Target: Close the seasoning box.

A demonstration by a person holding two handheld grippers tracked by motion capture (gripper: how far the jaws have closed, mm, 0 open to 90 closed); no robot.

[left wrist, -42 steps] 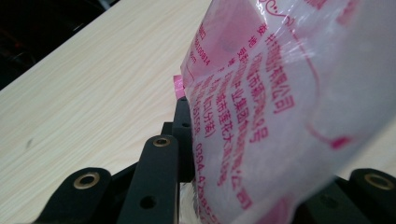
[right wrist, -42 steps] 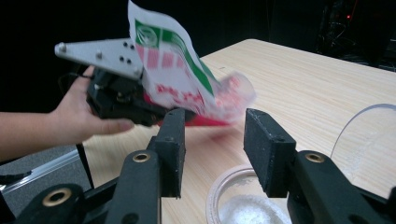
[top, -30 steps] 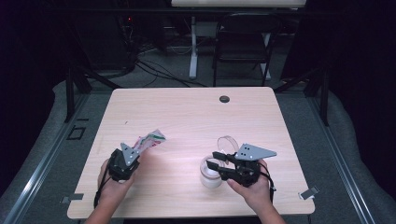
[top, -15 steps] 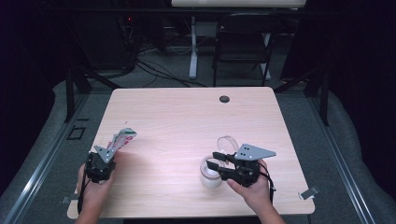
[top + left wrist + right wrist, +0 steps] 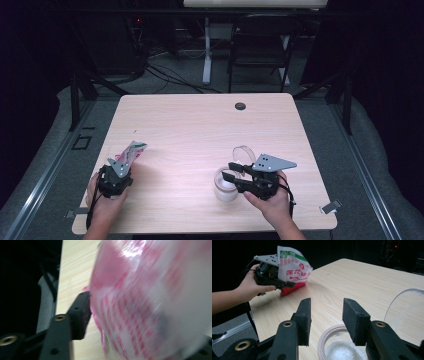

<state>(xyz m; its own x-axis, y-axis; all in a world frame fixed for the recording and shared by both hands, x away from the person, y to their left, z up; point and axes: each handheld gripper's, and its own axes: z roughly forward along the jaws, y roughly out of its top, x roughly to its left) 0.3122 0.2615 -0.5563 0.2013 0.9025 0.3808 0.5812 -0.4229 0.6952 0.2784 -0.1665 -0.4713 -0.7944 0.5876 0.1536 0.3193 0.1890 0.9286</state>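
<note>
Pale wood counter (image 5: 200, 130) in a dark room: the jar (image 5: 225, 186) at lower right already holds white granules, its clear lid (image 5: 243, 155) open. Left gripper (image 5: 120, 167), lower left, has its fingers clenched on the pink packet (image 5: 131, 152), tilted up. Right gripper (image 5: 234, 175) hovers over the jar, fingers parted, grasping nothing; closing the lid seems left.

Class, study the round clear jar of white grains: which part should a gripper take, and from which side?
Probably the round clear jar of white grains by its wall below the pinkish rim, from the person's side: its mouth stands open and its clear hinged lid rises behind. The right gripper hovers there, open.
</note>
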